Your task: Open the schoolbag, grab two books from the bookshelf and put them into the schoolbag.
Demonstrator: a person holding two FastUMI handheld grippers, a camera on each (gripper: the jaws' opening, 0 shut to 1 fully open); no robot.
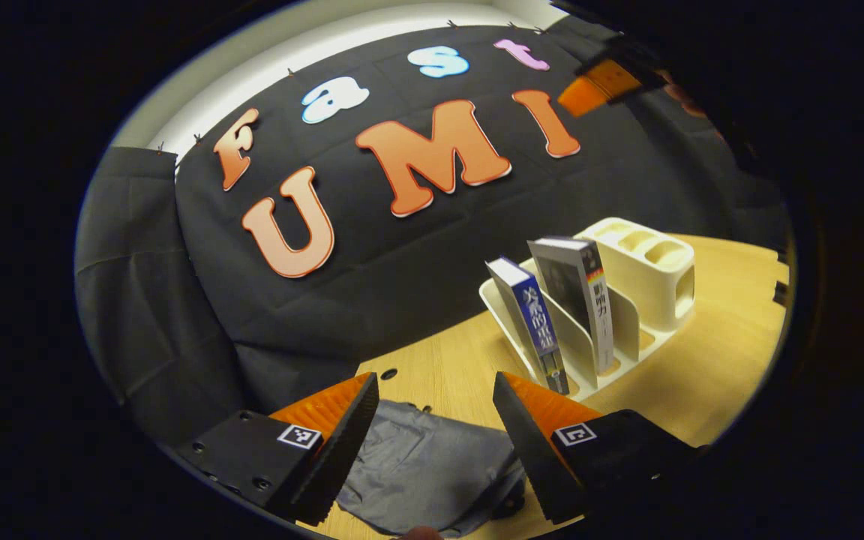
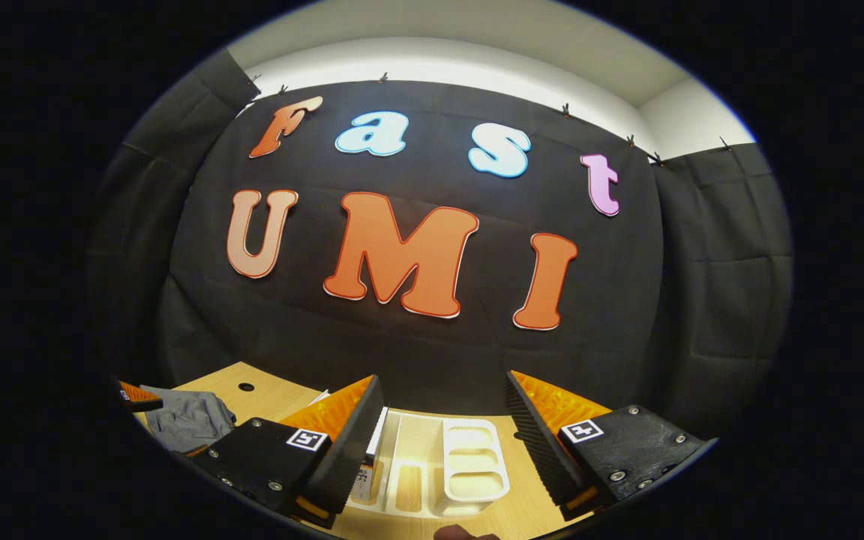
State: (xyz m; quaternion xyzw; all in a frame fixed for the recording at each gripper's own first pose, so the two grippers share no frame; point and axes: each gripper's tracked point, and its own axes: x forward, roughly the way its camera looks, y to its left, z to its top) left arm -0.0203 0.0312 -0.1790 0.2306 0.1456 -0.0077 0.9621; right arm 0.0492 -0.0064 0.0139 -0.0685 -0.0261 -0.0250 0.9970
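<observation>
Schoolbag [image 1: 432, 469] fabric, grey and crumpled, lies flat on the wooden table [image 1: 709, 375] near its front edge. Two books [image 1: 533, 322] stand upright, leaning slightly, spines outward, in the cream bookshelf [image 1: 653, 277] toward the table's far edge. Left gripper [image 1: 436, 442] hovers above the bag, fingers spread, empty. Right gripper [image 2: 443, 442] hangs over the bookshelf [image 2: 469, 465], fingers likewise apart, empty.

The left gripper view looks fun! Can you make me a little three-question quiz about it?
1. True or false: both books stand in the white bookshelf.
2. What lies below the left gripper? A) a grey schoolbag B) a red ball C) a cup
3. Fill in: the left gripper's fingers are ____ (open or shut).

Key: 1 true. 2 A. 3 open.
</observation>
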